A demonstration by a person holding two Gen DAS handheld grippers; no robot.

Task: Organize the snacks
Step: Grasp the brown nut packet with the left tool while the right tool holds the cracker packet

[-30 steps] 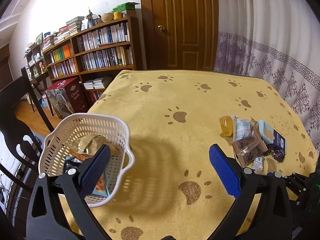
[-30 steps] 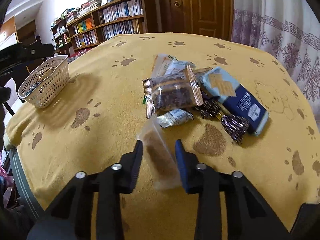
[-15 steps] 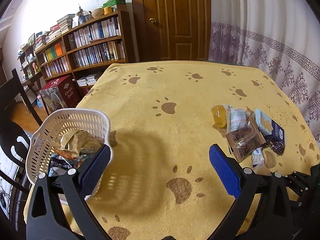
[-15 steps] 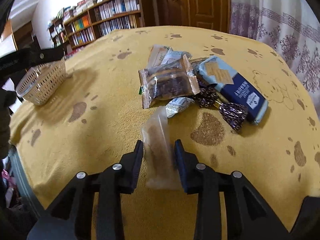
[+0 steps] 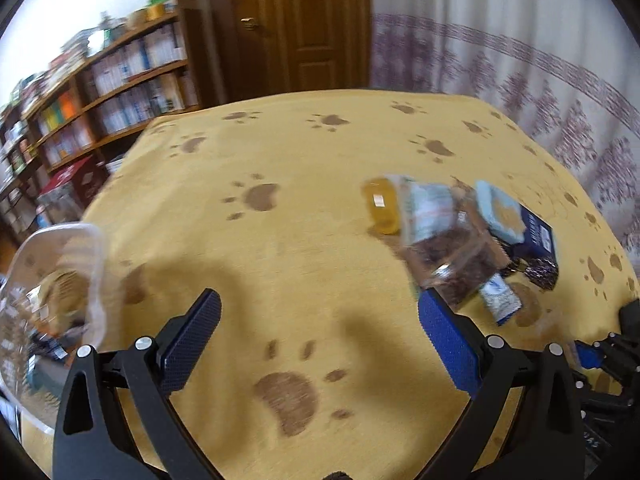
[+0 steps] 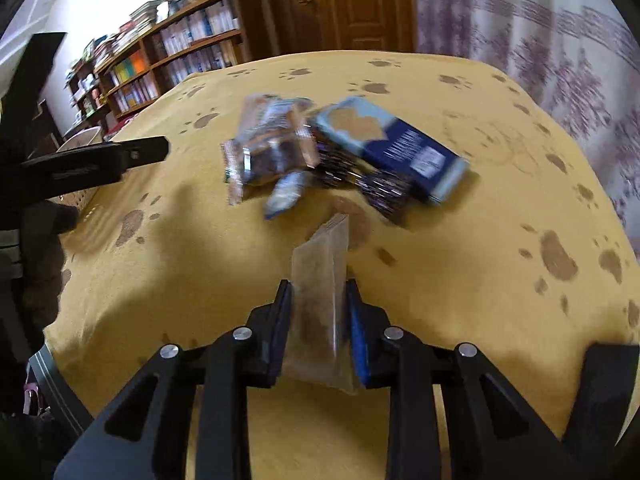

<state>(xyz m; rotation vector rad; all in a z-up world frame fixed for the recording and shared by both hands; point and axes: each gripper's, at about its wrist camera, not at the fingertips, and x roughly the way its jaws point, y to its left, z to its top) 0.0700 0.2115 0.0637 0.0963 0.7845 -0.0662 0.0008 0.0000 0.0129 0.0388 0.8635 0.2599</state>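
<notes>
Left view: the left claw (image 5: 318, 338) is wide open and holds nothing. It has slid right a bit — the basket (image 5: 94, 280) that sat by its left finger a second ago is now off at the edge, and the snacks (image 5: 460, 240) look nearer. Right view: the right claw (image 6: 318, 312) is clenched on a clear packet (image 6: 320, 280), now lifted higher off the cloth (image 6: 480, 260) — so it is probably headed for the basket next.
</notes>
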